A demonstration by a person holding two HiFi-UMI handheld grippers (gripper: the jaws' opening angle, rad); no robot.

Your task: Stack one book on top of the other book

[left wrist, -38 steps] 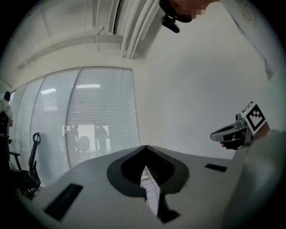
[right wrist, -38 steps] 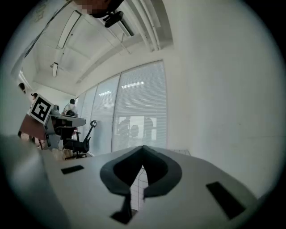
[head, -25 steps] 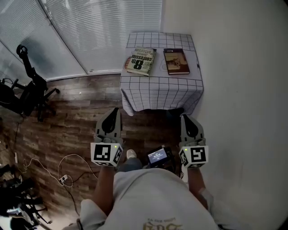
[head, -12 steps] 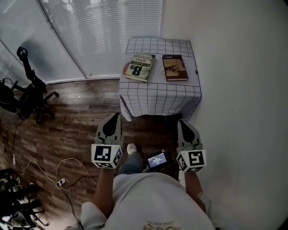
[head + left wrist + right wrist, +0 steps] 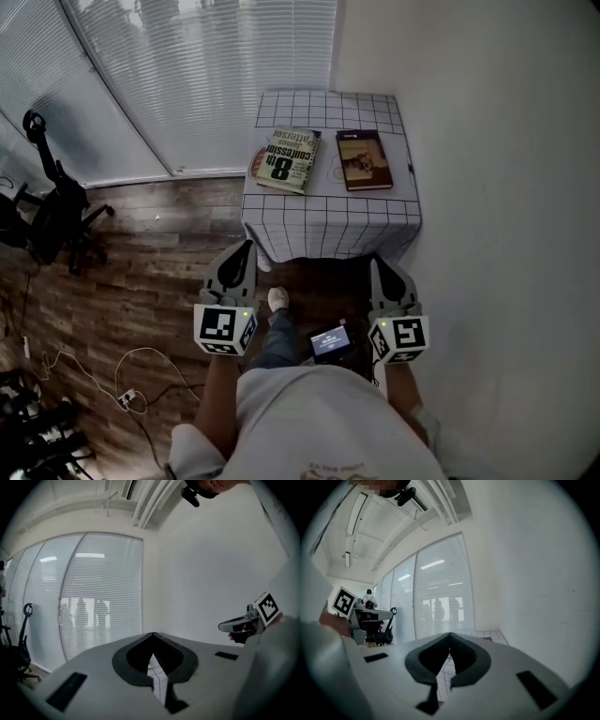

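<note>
Two books lie side by side on a small table with a white checked cloth (image 5: 323, 220) in the room's corner. The left one is a pale green book (image 5: 289, 159) with large dark lettering. The right one is a dark brown book (image 5: 364, 159). My left gripper (image 5: 246, 247) and right gripper (image 5: 378, 262) hang short of the table's near edge, pointing at it. Both are shut with nothing between their jaws. In the left gripper view the tips (image 5: 153, 634) meet in front of the checked cloth; in the right gripper view the tips (image 5: 450, 634) meet too.
A white wall (image 5: 497, 187) runs close along the right of the table. Window blinds (image 5: 206, 66) stand behind and to the left. A black office chair (image 5: 52, 211) sits at far left on the wooden floor (image 5: 159, 244). Cables (image 5: 112, 370) lie on the floor lower left.
The table and books have come nearer and lower in the head view as the person stepped forward. Both grippers moved toward the table, still shut.
</note>
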